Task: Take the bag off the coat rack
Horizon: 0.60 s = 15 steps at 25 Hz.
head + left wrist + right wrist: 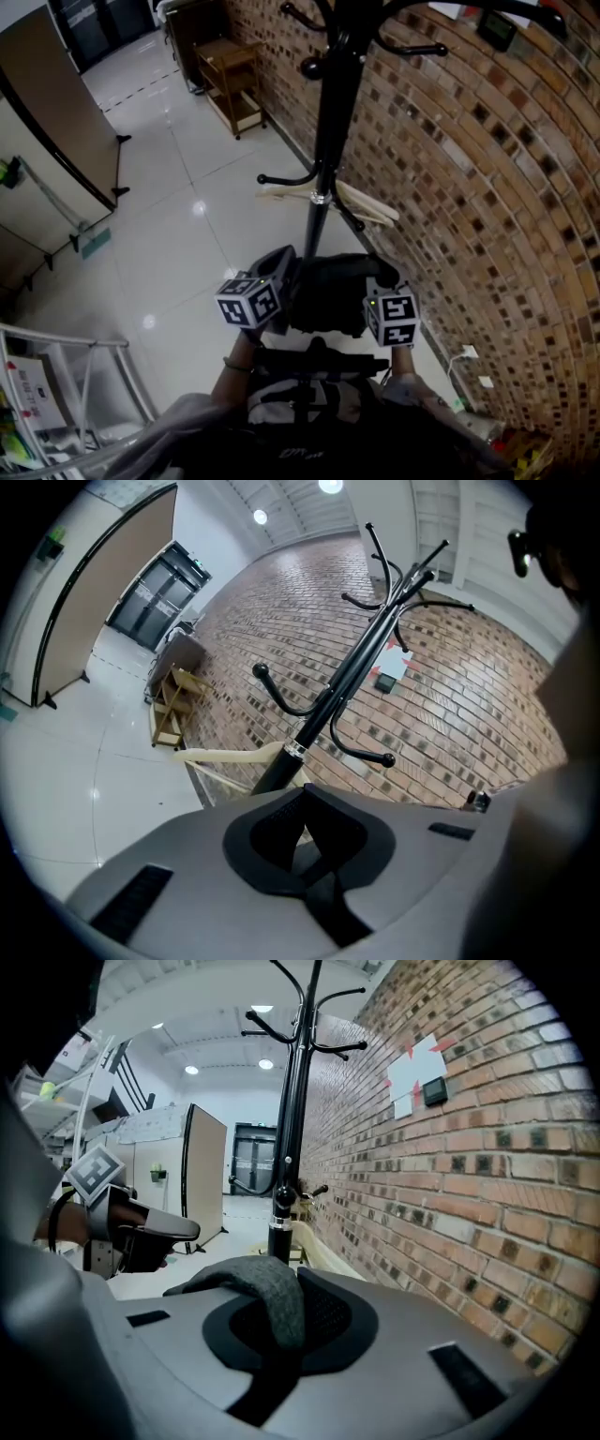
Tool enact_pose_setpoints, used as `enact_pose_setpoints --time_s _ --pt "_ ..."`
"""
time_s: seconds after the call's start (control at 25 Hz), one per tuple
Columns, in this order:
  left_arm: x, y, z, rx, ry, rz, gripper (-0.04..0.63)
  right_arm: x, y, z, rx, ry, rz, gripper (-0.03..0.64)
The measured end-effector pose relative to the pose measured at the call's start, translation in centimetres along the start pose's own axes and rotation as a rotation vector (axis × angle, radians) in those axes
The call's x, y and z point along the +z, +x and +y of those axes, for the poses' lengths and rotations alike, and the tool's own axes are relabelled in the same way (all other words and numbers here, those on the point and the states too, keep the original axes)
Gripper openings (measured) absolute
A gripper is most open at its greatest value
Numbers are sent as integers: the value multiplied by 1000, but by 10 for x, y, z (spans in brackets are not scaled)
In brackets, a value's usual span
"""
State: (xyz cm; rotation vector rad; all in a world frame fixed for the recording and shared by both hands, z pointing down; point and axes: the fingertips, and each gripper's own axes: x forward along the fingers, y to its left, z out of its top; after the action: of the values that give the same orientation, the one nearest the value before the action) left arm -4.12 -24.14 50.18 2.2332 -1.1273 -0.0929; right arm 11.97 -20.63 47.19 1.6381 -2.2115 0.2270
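Right claw (298,1281) pinches the bag's grey strap (269,1296); coat rack (287,1147) stands just ahead.

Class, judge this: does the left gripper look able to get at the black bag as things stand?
Probably yes. The left gripper sits close beside the bag with nothing between them, but its jaws are together and would need to open first.

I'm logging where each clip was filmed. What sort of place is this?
Probably an office or lab corridor rather than a home: a glossy tiled floor, a long brick wall, and a freestanding partition panel.
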Motion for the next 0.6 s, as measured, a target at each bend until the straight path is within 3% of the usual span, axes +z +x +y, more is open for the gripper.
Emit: enact_pose_setpoints --time_s 0.6 --pt "-16 -12 -24 -65 50 43 8 -42 -23 35 -3 90 33 15"
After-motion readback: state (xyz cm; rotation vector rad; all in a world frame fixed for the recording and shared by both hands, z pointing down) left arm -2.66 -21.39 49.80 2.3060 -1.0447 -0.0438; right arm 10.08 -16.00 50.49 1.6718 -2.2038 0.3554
